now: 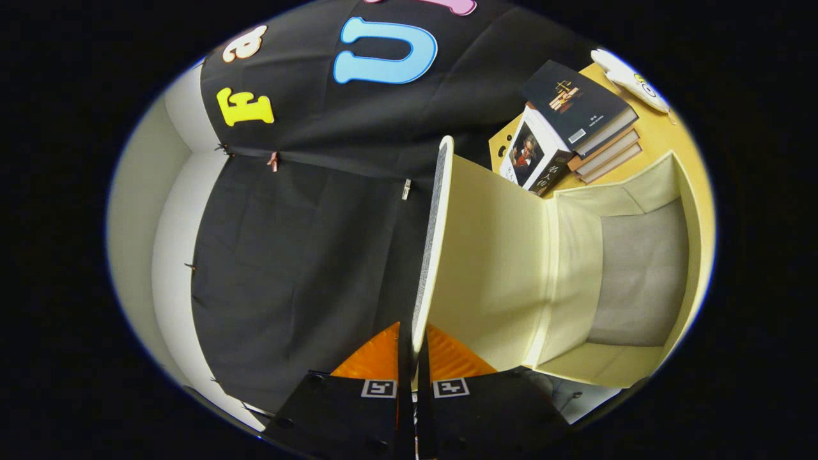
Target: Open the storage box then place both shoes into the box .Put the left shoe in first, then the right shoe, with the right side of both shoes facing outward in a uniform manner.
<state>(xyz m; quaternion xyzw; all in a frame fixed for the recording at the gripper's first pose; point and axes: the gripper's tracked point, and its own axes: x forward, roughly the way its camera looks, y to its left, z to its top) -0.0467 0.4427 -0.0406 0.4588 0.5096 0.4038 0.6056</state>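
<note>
My view is rolled on its side. The cream storage box (575, 281) lies ahead and to the right of the fingers, its inside open and showing a grey bottom panel (642, 275). Its lid (434, 236) is swung wide open and runs edge-on straight away from the fingers. My gripper (413, 348) is shut on the lid's near edge, one finger on each face. The lid's cream inner face (492, 255) is turned towards the box.
A stack of books (572, 124) lies on the yellow wooden table (664, 137) beyond the box, with a white object (629, 76) past them. The black cloth wall (300, 255) hangs behind the lid, and a pale wall (137, 211) stands beside it.
</note>
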